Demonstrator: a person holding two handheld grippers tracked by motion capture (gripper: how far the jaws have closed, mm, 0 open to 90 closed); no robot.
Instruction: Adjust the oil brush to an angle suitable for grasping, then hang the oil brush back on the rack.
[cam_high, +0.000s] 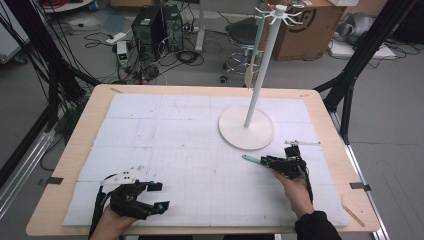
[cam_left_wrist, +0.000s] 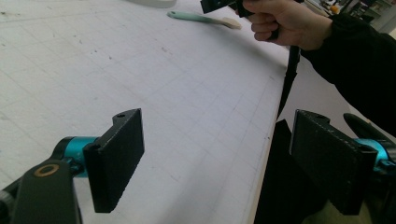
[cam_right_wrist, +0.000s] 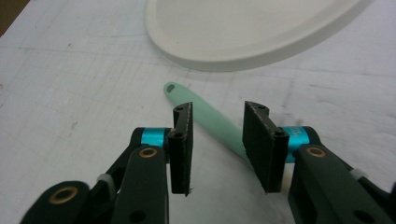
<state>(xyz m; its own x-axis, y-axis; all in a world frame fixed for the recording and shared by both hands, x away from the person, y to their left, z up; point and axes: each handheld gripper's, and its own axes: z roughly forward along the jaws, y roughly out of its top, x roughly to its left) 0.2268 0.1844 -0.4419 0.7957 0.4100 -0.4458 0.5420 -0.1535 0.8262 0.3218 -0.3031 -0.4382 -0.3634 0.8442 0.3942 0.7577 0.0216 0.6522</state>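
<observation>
A mint-green handled spatula (cam_right_wrist: 201, 114) lies flat on the white mat, its hole end pointing toward the stand's round base (cam_right_wrist: 252, 37). My right gripper (cam_right_wrist: 217, 135) hovers low over the handle with its jaws apart on either side, and the pads do not press on it. From above, the spatula (cam_high: 250, 159) pokes out to the left of the right gripper (cam_high: 267, 161), just in front of the base (cam_high: 235, 135). At the mat's near left my left gripper (cam_high: 161, 196) rests open and holds nothing; its jaws (cam_left_wrist: 215, 154) stand wide over bare mat.
A white hook stand (cam_high: 260, 65) rises from the base at the back right, and another green-handled utensil (cam_high: 255, 50) hangs from its top. The wooden table (cam_high: 75, 150) rims the white mat (cam_high: 165, 130). Black frame posts, cables and boxes surround the table.
</observation>
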